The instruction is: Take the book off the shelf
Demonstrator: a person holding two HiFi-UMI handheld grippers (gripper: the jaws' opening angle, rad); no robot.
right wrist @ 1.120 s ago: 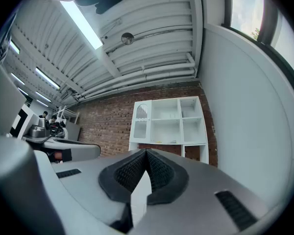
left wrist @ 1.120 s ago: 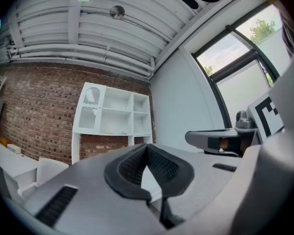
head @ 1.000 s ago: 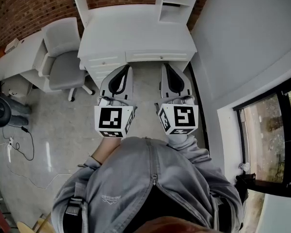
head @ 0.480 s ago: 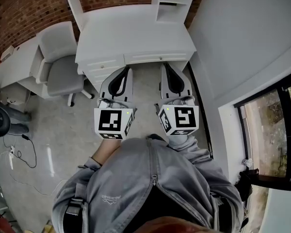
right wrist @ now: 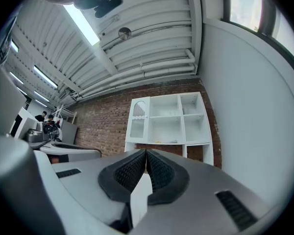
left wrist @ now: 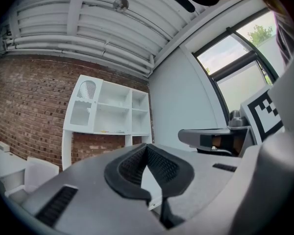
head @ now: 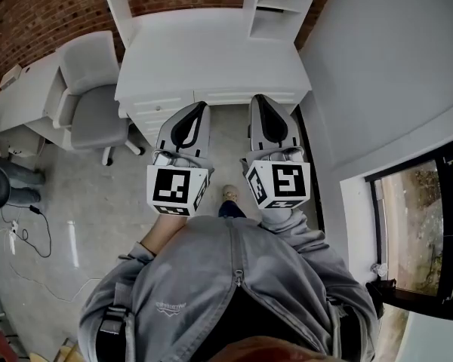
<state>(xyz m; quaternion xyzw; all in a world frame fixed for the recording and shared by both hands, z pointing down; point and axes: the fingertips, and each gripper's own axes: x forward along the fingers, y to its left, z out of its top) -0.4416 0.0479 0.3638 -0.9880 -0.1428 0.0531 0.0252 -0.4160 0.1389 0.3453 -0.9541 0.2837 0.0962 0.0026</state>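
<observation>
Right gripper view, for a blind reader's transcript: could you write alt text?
The right tongs, shut and empty, point toward a white shelf unit standing against a brick wall. A plain white wall runs along the right, with ceiling beams and strip lights above.

Looks out over the left claw (left wrist: 147, 148), shut tip to tip on nothing. Faces a white shelf (left wrist: 110, 111) against a brick wall (left wrist: 29, 97), with a few thin items lying on one lower board. Catches the right claw (left wrist: 186, 135) level at the right, below a window (left wrist: 235, 67). Shows a white chair (left wrist: 36, 170) low at left.
</observation>
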